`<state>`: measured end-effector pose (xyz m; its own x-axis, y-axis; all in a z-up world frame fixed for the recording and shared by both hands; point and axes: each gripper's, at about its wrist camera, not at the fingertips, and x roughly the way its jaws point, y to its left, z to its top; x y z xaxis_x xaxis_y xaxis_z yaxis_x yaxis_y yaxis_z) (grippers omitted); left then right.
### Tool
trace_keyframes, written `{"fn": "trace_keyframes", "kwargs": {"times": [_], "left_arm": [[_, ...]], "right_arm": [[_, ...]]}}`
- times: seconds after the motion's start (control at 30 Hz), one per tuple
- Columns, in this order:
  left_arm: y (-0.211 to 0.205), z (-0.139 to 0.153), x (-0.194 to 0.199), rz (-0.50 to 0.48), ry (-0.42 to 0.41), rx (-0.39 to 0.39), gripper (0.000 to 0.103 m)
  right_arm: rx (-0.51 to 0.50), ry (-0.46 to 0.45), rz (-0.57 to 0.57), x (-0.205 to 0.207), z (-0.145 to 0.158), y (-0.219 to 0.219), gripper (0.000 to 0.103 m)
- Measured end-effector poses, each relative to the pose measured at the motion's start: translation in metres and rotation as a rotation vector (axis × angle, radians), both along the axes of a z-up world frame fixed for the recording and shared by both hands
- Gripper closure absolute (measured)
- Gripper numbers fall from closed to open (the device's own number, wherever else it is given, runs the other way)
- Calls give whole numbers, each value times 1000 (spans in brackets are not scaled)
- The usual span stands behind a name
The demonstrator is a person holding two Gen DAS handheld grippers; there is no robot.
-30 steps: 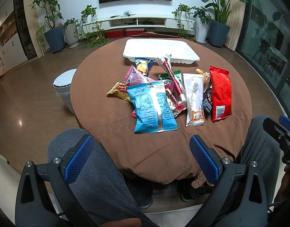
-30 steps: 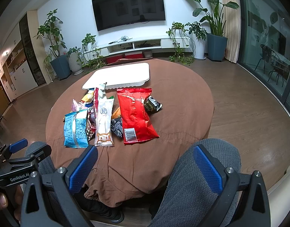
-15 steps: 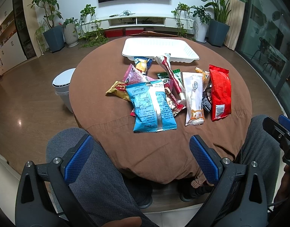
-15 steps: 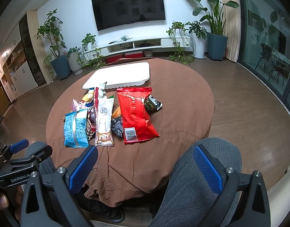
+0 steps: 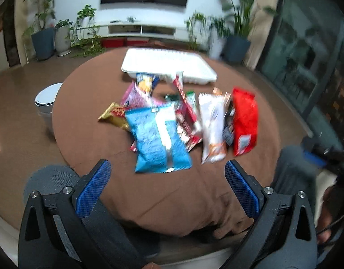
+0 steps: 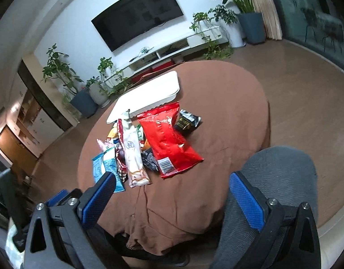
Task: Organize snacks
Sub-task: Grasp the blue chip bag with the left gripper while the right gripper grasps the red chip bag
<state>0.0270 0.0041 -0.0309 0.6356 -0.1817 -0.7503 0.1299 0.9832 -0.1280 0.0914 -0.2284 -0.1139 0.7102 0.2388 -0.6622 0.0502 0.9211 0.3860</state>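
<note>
Both tools empty, jaws apart: left tool [image 5: 167,183], right tool [image 6: 172,198]. Snack pile sits mid-frame on the round brown-clothed worktop [image 5: 86,121], below the white rectangular plastic tray [image 5: 167,63]. Nearest: the blue crinkly foil bag [image 5: 158,139]. I judge it light, slippery, crushable; I'd pinch its flat sealed bottom edge.

Bare tablecloth [image 6: 228,116] right of the snack pile [image 6: 149,148] lies open.

the left wrist view is all blurry, so words on the blue bag [image 5: 159,139] and red bag [image 5: 244,123] can't be read.
</note>
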Motion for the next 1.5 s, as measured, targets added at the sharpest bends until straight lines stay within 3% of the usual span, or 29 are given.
{"fn": "trace_keyframes", "kwargs": {"times": [0.1,0.17,0.37,0.47,0.57,0.77,0.9,1.1,1.17,1.23,1.5], "left_arm": [[2,-13,16,50,158,-13,0],[4,-17,22,49,163,-34,0],[-1,-15,52,72,154,15,0],[-7,-23,70,77,190,40,0],[-13,-29,84,71,207,62,2],[-16,-40,106,68,217,74,3],[-7,-47,114,65,226,21,31],[-3,-50,120,43,222,2,33],[-2,-49,120,27,214,-6,40],[-1,-47,120,18,207,-9,54],[5,-42,113,-16,202,-52,62]], "right_arm": [[0,-12,26,2,4,-3,2],[14,9,48,9,2,-5,6],[61,109,51,35,-13,-18,7],[25,130,50,43,-14,-14,8],[10,124,54,48,-10,-11,13],[14,113,64,56,-10,-8,13],[-10,118,72,59,-11,-3,13],[-12,134,66,63,-14,-4,13],[-14,135,64,65,-17,-4,13],[-21,135,65,65,-17,-4,13],[-55,133,77,67,-17,0,13]]}}
